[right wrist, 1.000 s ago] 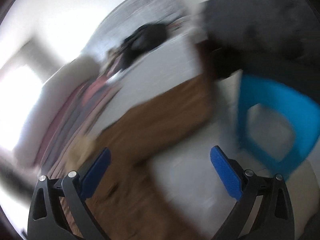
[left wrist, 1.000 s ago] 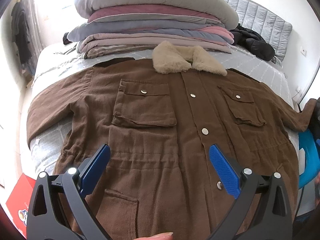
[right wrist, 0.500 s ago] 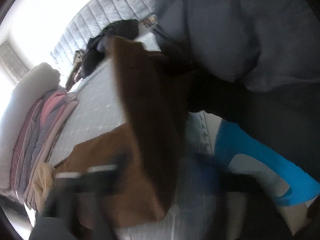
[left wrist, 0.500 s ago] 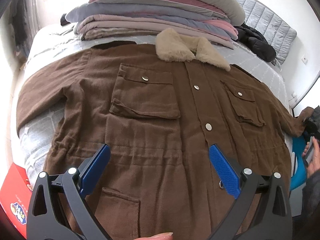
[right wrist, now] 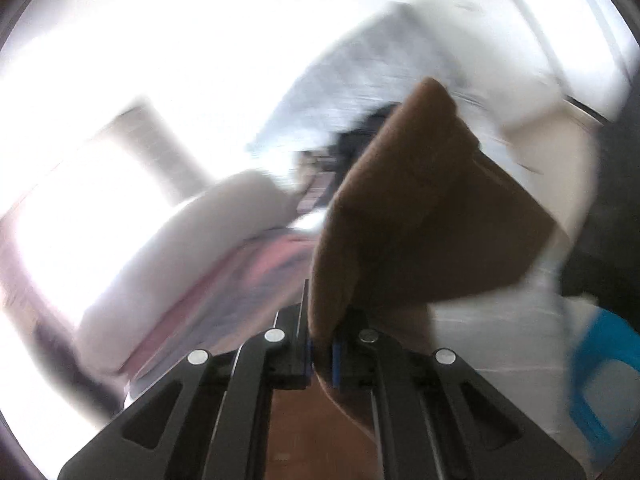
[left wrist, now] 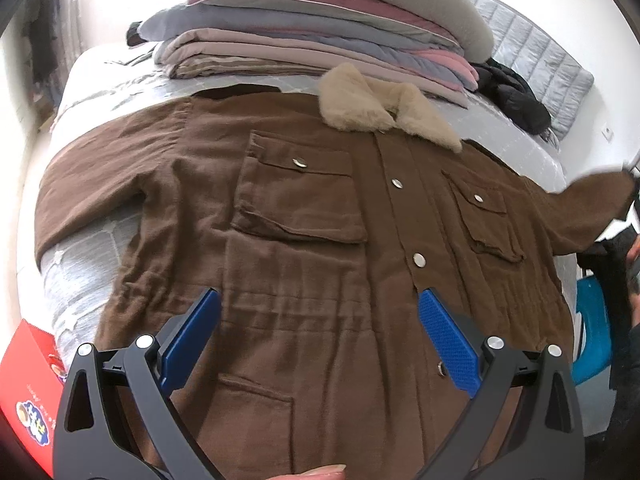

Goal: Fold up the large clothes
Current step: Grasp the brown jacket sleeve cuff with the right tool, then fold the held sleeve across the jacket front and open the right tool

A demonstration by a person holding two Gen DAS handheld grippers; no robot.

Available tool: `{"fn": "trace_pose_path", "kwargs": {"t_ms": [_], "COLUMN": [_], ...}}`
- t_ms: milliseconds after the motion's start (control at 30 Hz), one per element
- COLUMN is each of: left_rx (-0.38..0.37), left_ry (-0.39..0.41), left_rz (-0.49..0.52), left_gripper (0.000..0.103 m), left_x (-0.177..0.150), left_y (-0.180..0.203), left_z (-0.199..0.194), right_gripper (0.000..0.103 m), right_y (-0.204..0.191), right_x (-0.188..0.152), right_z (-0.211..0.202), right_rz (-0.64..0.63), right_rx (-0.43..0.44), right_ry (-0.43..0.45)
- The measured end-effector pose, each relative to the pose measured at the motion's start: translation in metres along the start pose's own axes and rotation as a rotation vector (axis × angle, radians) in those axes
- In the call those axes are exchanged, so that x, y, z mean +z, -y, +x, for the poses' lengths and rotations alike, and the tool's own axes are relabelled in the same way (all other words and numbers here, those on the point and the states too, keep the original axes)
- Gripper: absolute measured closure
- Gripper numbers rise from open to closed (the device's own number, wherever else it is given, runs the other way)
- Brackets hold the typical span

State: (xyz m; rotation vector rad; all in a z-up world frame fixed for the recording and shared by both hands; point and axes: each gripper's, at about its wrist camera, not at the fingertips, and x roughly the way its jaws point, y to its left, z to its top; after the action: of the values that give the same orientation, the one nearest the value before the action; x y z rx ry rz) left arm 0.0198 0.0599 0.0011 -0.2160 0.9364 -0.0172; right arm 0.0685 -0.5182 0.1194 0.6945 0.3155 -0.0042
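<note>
One brown jacket (left wrist: 304, 248) lies front-up and buttoned on the bed (left wrist: 516, 136), its body spread flat; this jacket serves as the landmark for everything else; at its top edge sits the cream fleece collar (left wrist: 384, 108), and just beyond the collar rises a stack of folded blankets (left wrist: 320, 40) topped by a pale duvet; a black garment (left wrist: 516, 96) lies on the bed beyond the jacket's far-right shoulder, before a grey quilted headboard (left wrist: 540, 64); a red box (left wrist: 28, 380) shows off the jacket's lower-left corner, below the bed's edge, and a blue stool (left wrist: 592, 332) stands off its lower-right hem; the left gripper (left wrist: 318, 340) hovers over the jacket's lower front with its blue pads spread wide and nothing between them; the jacket's left-hand sleeve (left wrist: 88, 196) lies slack on the bed; its right-hand sleeve (left wrist: 592, 196) is raised off the bed towards the frame's edge; in the blurred right wrist view, the right gripper (right wrist: 320, 356) is clenched on that sleeve's cuff (right wrist: 420, 220), the brown cloth pinched between its pads and standing up ahead of the fingers.
</note>
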Motion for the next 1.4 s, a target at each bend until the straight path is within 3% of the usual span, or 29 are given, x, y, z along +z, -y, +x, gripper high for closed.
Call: {"fn": "trace_pose_path", "kwargs": {"t_ms": [100,200,267,367,400,433,467,533,600,700,767,867,900,967,1033,1100,1133,1200,1400], "left_rx": [0.0,-0.001,-0.002,-0.001,-0.001,-0.004,-0.006,-0.013,-0.02,-0.034,-0.031,-0.019,-0.014,-0.008,-0.011,-0.014,-0.018,-0.026,-0.04], "left_ry": [0.01,0.023,0.03,0.043,0.049,0.052,0.055,0.062,0.066,0.062,0.061,0.059,0.057,0.051,0.05,0.052,0.053,0.056,0.057], "left_rz": [-0.021,-0.042,-0.061,-0.091,-0.105,-0.117,-0.127,-0.152,-0.171,-0.193,-0.201,-0.205,-0.206,-0.214,-0.22,-0.222,-0.225,-0.231,-0.238], "left_gripper": [0.008,0.008,0.008,0.008,0.008,0.008,0.008,0.008,0.008,0.008,0.008,0.008,0.008,0.008,0.008,0.008,0.008,0.008,0.008], "left_x": [0.002,0.003,0.005,0.008,0.009,0.01,0.01,0.011,0.012,0.012,0.012,0.011,0.011,0.011,0.011,0.011,0.011,0.011,0.01], "left_y": [-0.011,-0.024,-0.034,-0.05,-0.057,-0.062,-0.066,-0.076,-0.083,-0.09,-0.093,-0.095,-0.096,-0.099,-0.101,-0.103,-0.104,-0.105,-0.108], "left_z": [-0.005,-0.012,-0.016,-0.022,-0.024,-0.026,-0.028,-0.033,-0.036,-0.037,-0.037,-0.035,-0.034,-0.032,-0.032,-0.033,-0.034,-0.036,-0.038], "right_gripper": [0.095,0.095,0.095,0.079,0.058,0.048,0.048,0.048,0.046,0.029,0.024,0.019,0.019,0.019,0.019,0.019,0.019,0.019,0.022], "right_y": [-0.093,-0.171,-0.209,-0.236,-0.234,-0.231,-0.218,-0.206,-0.196,-0.19,-0.183,-0.172,-0.174,-0.179,-0.168,-0.152,-0.149,-0.142,-0.133], "right_x": [-0.019,-0.07,-0.123,-0.223,-0.251,-0.278,-0.308,-0.338,-0.332,-0.293,-0.265,-0.247,-0.248,-0.256,-0.277,-0.305,-0.314,-0.33,-0.334], "right_z": [0.024,0.055,0.082,0.124,0.138,0.15,0.166,0.173,0.164,0.14,0.128,0.138,0.141,0.156,0.167,0.168,0.164,0.161,0.16], "right_rz": [-0.145,-0.287,-0.37,-0.5,-0.513,-0.523,-0.55,-0.56,-0.538,-0.489,-0.433,-0.369,-0.364,-0.291,-0.018,0.219,0.272,0.309,0.4], "right_rx": [0.112,0.194,0.225,0.217,0.226,0.226,0.204,0.202,0.239,0.29,0.303,0.22,0.201,0.295,0.49,0.524,0.531,0.477,0.29], "right_ry": [-0.033,-0.123,-0.216,-0.405,-0.487,-0.564,-0.657,-0.763,-0.756,-0.64,-0.561,-0.521,-0.531,-0.624,-0.821,-0.912,-0.926,-0.911,-0.694]}}
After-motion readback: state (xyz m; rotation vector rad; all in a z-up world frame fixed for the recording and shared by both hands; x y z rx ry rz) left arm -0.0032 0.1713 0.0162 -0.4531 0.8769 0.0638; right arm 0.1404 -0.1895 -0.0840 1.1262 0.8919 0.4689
